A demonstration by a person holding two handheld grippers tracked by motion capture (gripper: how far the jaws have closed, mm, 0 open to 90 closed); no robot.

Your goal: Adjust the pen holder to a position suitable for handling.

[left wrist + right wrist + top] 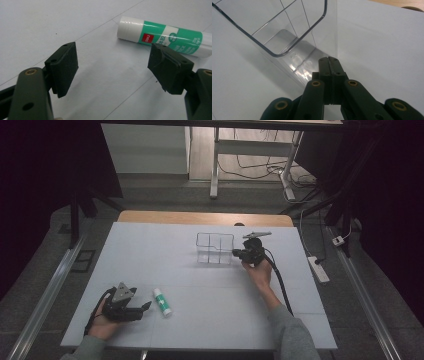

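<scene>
The glue stick (162,302) lies flat on the white table (210,320), at the near left of the sheet, cap end pointing away from you toward 11 o'clock. In the left gripper view, the glue stick (165,37) shows a white cap and a green-and-white label with a small red patch.

Your left gripper (137,310) rests just beside the stick, at its 9 o'clock, not touching it. In the left gripper view, the left gripper (112,67) has its jaws spread wide with bare table between them; they hold nothing. The stick lies beyond the jaw tips, toward 1 o'clock.

The clear divided box (215,248) stands upright well apart from the stick, toward 1 o'clock, near the far centre of the table.

Your right gripper (237,253) sits at the box's 3 o'clock side. In the right gripper view, the right gripper (329,60) has its jaws pressed fully together with nothing between them, tips against or just beside the lower outer wall of the box (287,47); you cannot tell whether they touch.
</scene>
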